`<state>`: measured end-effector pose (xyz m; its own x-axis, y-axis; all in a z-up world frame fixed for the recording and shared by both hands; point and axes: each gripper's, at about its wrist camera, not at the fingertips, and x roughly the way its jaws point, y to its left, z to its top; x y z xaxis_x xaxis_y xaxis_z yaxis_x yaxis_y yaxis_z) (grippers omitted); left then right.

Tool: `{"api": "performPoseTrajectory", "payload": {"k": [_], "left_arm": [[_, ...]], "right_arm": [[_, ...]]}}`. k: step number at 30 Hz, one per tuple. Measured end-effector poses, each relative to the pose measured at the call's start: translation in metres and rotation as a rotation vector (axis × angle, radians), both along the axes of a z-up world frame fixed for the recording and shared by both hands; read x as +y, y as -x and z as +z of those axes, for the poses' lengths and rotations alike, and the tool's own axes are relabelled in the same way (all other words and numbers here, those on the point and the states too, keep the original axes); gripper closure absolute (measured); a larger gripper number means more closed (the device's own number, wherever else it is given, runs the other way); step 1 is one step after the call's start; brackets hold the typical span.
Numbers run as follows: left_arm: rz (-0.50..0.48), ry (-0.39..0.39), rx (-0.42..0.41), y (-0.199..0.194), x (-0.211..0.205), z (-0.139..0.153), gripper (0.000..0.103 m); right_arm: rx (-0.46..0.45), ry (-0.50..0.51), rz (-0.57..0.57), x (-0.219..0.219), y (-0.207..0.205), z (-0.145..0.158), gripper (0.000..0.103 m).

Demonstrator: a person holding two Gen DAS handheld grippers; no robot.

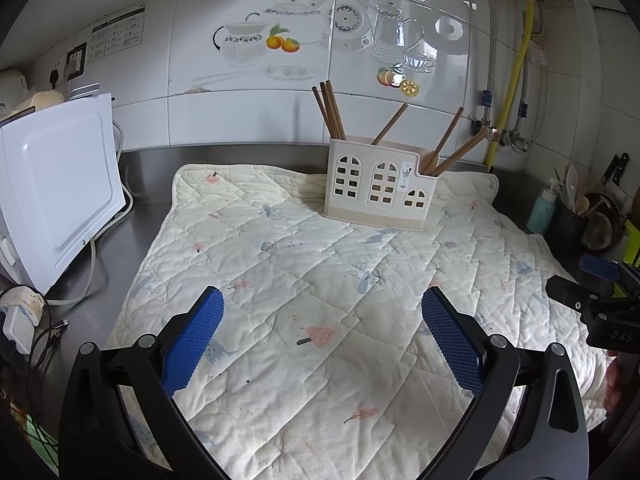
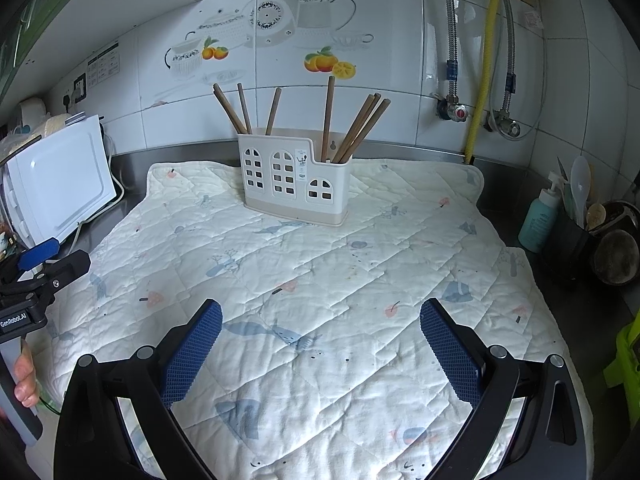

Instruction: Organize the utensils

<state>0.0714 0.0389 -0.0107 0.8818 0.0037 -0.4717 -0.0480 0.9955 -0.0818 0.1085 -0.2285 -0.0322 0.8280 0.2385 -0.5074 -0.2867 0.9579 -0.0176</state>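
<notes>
a: where did the utensils stand?

b: the wooden chopsticks (image 2: 360, 128) were all up in the cream caddy (image 2: 294, 184), spread over its compartments, some leaning left, some right. the caddy sat on the quilted mat (image 2: 360, 280), toward the far edge, just in front of the tiled wall (image 2: 400, 40).

a: and the tongs?

b: the left tongs (image 1: 322, 334) were spread wide and empty, hovering over the mat well short of the caddy. the right tongs (image 2: 320, 344) were the same: wide apart, nothing between the blue pads (image 2: 192, 352).

a: what could have gone wrong from there?

b: i judged the caddy light and top-heavy with sticks fanning out; a sideways pull on one stick could have tipped it, more so on soft, creased cloth. thin round sticks could also have rolled out of a loose pinch. reaching with both tongs at once risked knocking them together over the caddy.

a: the surface, the room?

b: a steel bench (image 1: 148, 188) under the mat. left of the caddy stood a white appliance (image 1: 60, 184) with trailing cables; right of it a teal pump bottle (image 2: 538, 220) and dark pots; behind it, pipes and a yellow hose (image 2: 482, 60) on the wall.
</notes>
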Motion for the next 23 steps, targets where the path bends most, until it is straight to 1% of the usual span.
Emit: {"api": "performPoseTrajectory", "payload": {"k": [9,12,23], "left_arm": [[-0.003,0.008,-0.011,0.0015,-0.0007,0.0000,0.005],[0.011,0.002,-0.018,0.0022,-0.0009,0.0001,0.005],[-0.010,-0.006,-0.010,0.0015,-0.0042,-0.0003,0.005]], "right_arm": [[0.002,0.002,0.004,0.0022,0.0004,-0.0008,0.007],[-0.001,0.003,0.007,0.0025,0.0005,-0.0010,0.007],[0.003,0.004,0.009,0.0016,-0.0001,-0.0015,0.007]]}}
